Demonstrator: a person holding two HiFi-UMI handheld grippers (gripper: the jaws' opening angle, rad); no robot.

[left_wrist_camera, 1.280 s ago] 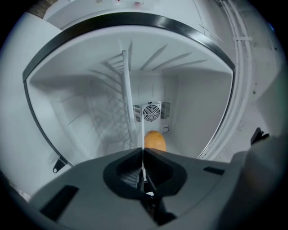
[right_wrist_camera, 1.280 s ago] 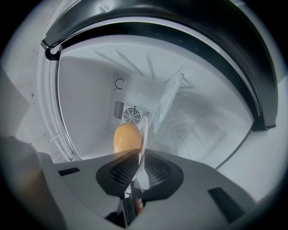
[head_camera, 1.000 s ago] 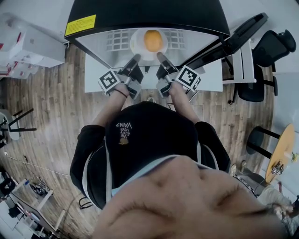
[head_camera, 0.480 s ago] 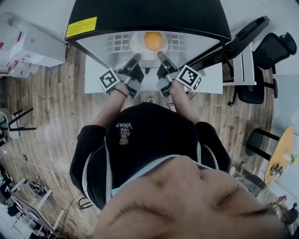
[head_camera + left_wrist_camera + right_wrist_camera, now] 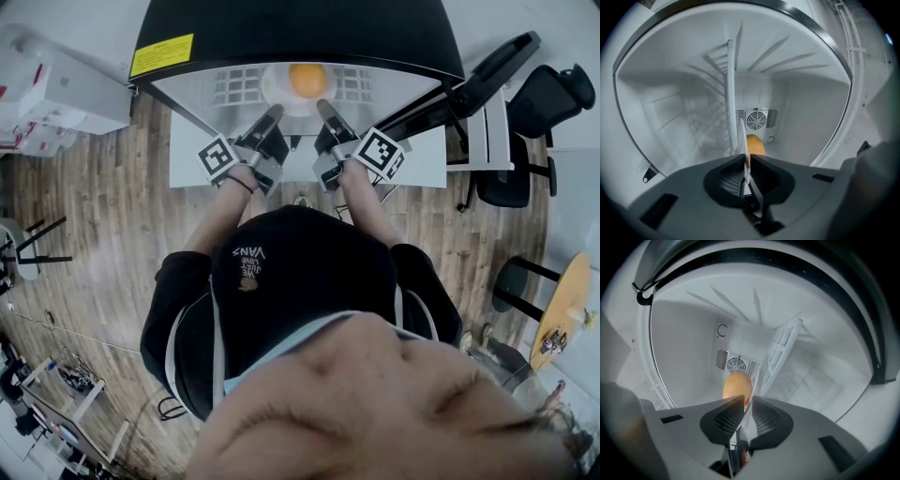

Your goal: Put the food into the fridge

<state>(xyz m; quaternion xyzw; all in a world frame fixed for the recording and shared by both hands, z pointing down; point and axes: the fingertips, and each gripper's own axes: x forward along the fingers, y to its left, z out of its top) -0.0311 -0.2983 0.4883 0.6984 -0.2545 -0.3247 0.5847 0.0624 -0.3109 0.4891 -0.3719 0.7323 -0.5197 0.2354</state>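
A round orange-brown piece of food lies on a white plate inside the open fridge. My left gripper is shut on the plate's left rim and my right gripper on its right rim. In the left gripper view the plate runs edge-on between the pads of the left gripper, with the food just beyond. The right gripper view has the plate edge clamped in the right gripper, and the food stands behind it.
The fridge interior is white, with a round fan vent on the back wall and a wire shelf. Its door stands open at the right. A black chair and a stool stand further right, boxes at left.
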